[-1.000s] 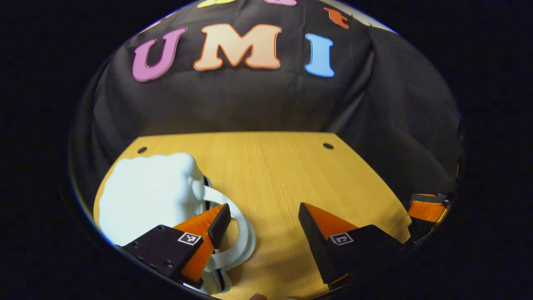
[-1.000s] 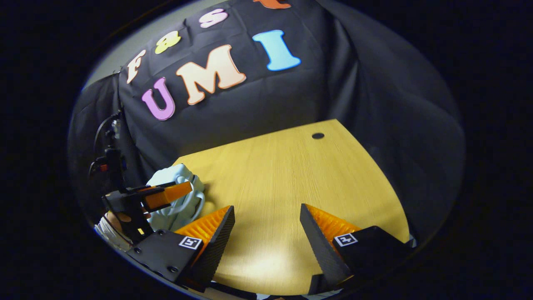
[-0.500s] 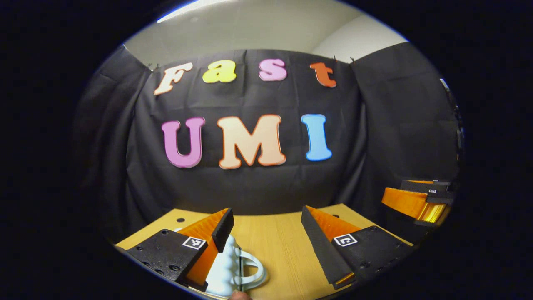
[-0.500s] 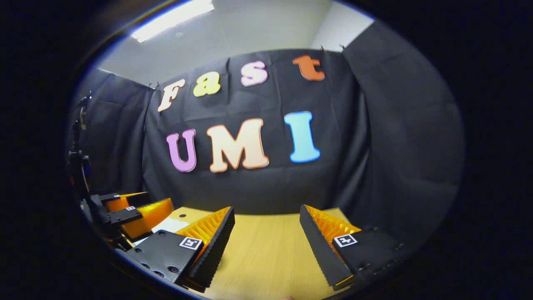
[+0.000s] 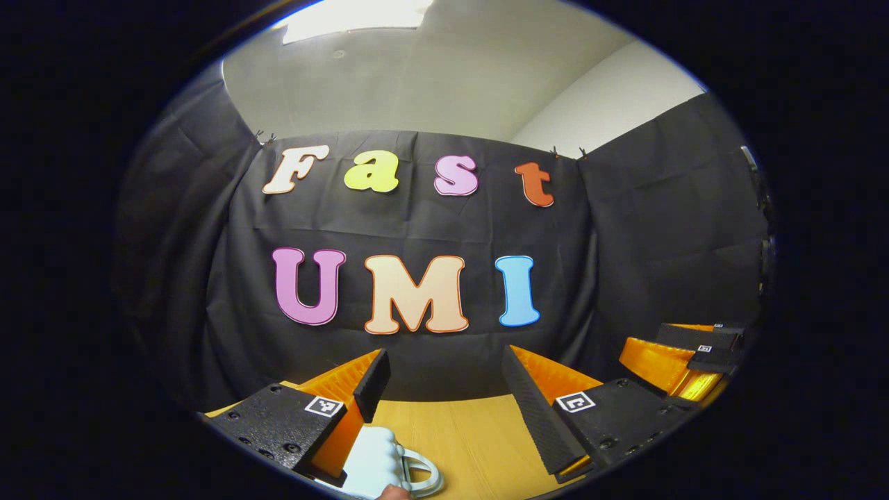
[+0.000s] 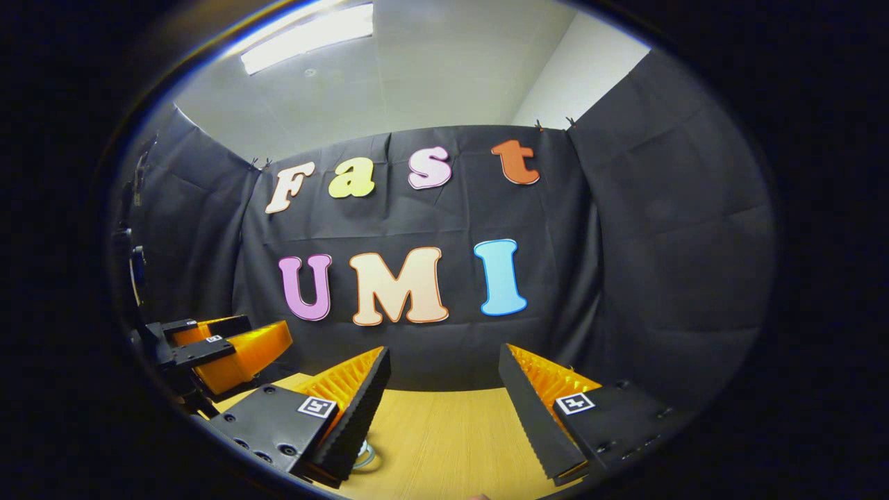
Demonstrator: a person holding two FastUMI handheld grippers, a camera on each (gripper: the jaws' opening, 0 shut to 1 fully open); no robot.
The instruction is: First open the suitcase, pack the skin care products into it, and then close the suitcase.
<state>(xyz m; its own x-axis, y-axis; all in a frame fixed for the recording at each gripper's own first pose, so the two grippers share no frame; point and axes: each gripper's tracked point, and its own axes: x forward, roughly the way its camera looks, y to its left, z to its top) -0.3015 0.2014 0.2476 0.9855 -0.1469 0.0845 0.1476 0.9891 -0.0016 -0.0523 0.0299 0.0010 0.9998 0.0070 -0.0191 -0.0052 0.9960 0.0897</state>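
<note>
Both views tilted higher; suitcase (image 5: 378, 467) lower than before.

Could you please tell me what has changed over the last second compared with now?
Both tools tipped upward: the wooden table and pale suitcase slid low in both views, and the ceiling appeared. The left tool and right tool stayed open and empty; nothing was grasped or released.

A recording booth set up inside an office-like room: black cloth (image 5: 417, 229) clipped up as walls at twelve o'clock, plain white ceiling (image 6: 417, 76) with a strip light (image 6: 309, 38) above, and a bare wooden table (image 6: 444, 444) below.
</note>
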